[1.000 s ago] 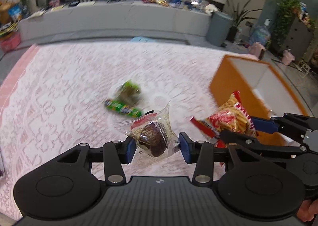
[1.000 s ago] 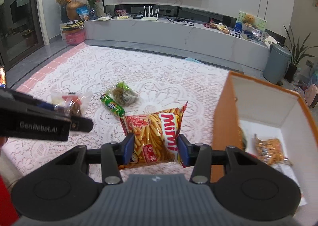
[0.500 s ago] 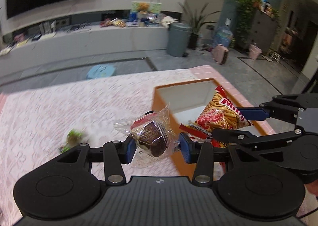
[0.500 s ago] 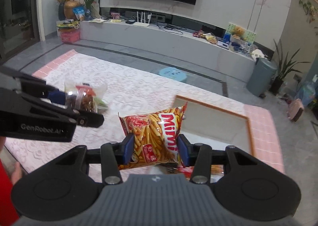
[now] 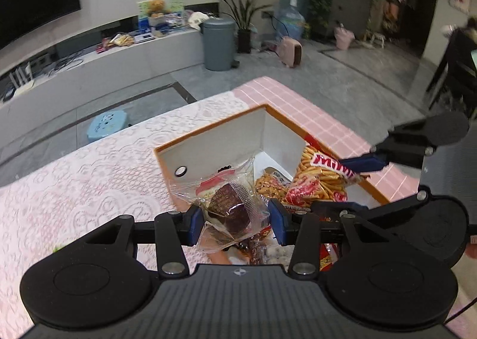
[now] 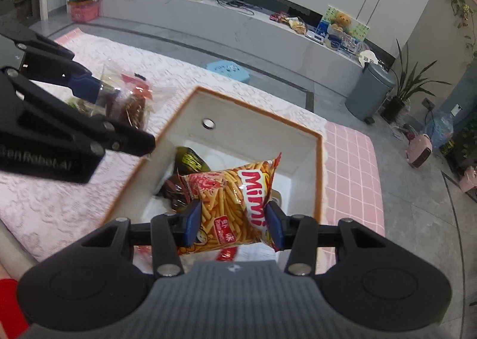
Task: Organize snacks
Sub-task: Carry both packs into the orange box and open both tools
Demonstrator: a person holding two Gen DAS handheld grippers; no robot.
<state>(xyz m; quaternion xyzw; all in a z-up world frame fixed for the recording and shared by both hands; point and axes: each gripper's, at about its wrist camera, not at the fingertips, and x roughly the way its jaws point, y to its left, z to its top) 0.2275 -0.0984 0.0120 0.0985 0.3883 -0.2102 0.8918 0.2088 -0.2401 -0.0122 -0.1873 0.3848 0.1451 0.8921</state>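
The left claw [image 5: 236, 220] is clenched on a cake [image 5: 231, 205], a dark round one in a clear wrapper, blue pads pressing the wrapper from both sides. In the left wrist view the cake hangs over the near corner of the box [image 5: 208, 154], an open white box with an orange rim that sits on a pink lace cloth [image 5: 89, 178]. From the right wrist view the same claw [image 6: 98, 91] comes in at 10 o'clock, its cake [image 6: 131, 100] over the cloth just outside the box's left rim.

The right claw [image 6: 231, 221] is clenched on a chip bag [image 6: 232, 199], a red and yellow pack printed "Mimi", gripped at its lower edge and standing up between the pads. The bag hangs above the open box [image 6: 319, 166], over its near half. In the left wrist view this claw [image 5: 354, 184] reaches in from 3 o'clock with the bag [image 5: 319, 178] over the box's right side.

Inside the box lie other snacks: a dark green pack [image 6: 190, 160] toward the far left corner, a dark red wrapper [image 6: 174, 190] under the chip bag, and an orange pack [image 5: 271, 184] on the floor of the box.

Beyond the cloth, at 12 o'clock, stand a blue stool [image 6: 228, 69] on the grey floor, a long low shelf [image 6: 208, 14] and a grey bin [image 6: 372, 91] at 2 o'clock.
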